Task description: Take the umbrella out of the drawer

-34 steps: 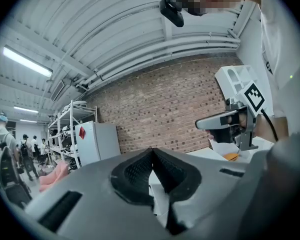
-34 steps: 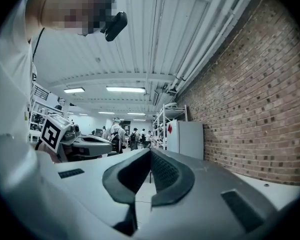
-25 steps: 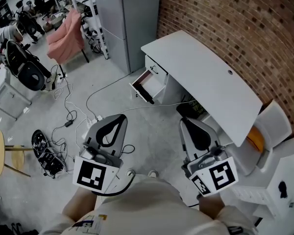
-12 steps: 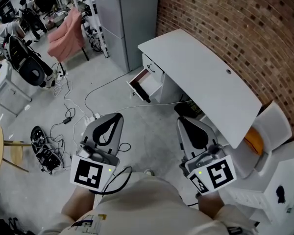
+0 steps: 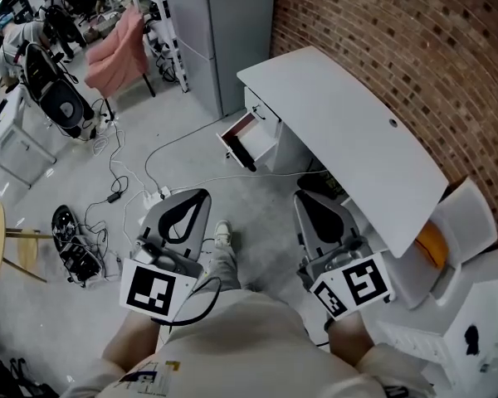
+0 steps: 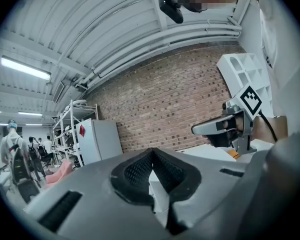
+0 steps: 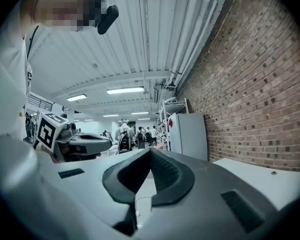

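1. Desk (image 5: 349,139): white top, set against the brick wall (image 5: 415,48).
2. Drawer (image 5: 251,142): pulled open under the desk's far end, well ahead of both grippers. Its inside looks pinkish.
3. Left gripper (image 5: 197,197): I hold it level in front of my body, tips toward the drawer. Its jaws are pressed together with nothing between them.
4. Right gripper (image 5: 303,199): level, parallel to the left and apart from it, beside the desk's edge. Jaws pressed together, empty.
5. Umbrella: I cannot make it out, as the drawer's contents are too small to tell.
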A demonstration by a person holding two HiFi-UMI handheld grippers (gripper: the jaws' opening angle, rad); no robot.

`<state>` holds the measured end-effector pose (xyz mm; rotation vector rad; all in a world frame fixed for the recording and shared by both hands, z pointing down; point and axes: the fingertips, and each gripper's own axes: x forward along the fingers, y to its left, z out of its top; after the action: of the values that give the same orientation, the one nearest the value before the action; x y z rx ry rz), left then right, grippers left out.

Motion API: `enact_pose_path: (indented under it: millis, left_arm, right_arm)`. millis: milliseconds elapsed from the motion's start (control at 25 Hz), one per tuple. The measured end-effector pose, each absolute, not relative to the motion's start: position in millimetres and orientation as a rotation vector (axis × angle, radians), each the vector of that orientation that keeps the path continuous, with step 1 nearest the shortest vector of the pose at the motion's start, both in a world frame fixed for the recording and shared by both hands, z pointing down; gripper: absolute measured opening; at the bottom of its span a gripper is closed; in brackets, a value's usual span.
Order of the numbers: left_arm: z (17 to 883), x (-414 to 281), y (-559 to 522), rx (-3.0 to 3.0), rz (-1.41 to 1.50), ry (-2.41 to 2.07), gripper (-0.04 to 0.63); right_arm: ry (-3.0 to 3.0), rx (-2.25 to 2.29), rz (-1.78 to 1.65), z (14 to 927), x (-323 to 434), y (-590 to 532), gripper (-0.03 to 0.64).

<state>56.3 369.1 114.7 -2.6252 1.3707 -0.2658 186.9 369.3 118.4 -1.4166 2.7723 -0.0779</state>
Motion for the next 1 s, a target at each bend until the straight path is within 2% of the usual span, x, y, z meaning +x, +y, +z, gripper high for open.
enact_pose_path:
  millis: [600, 1000]
  left_arm:
    - [153.0, 47.1, 284.0, -2.647, -0.291, 1.377, 0.008]
    - [171.4, 25.8, 161.4, -2.726, -0.341, 1.334, 0.008]
  right_arm:
    - [2.814, -1.438, -0.106, 160.8, 177.0, 280.7, 0.008]
    - [2.874, -1.521, -0.228, 194.9, 150.7, 160.6, 0.008]
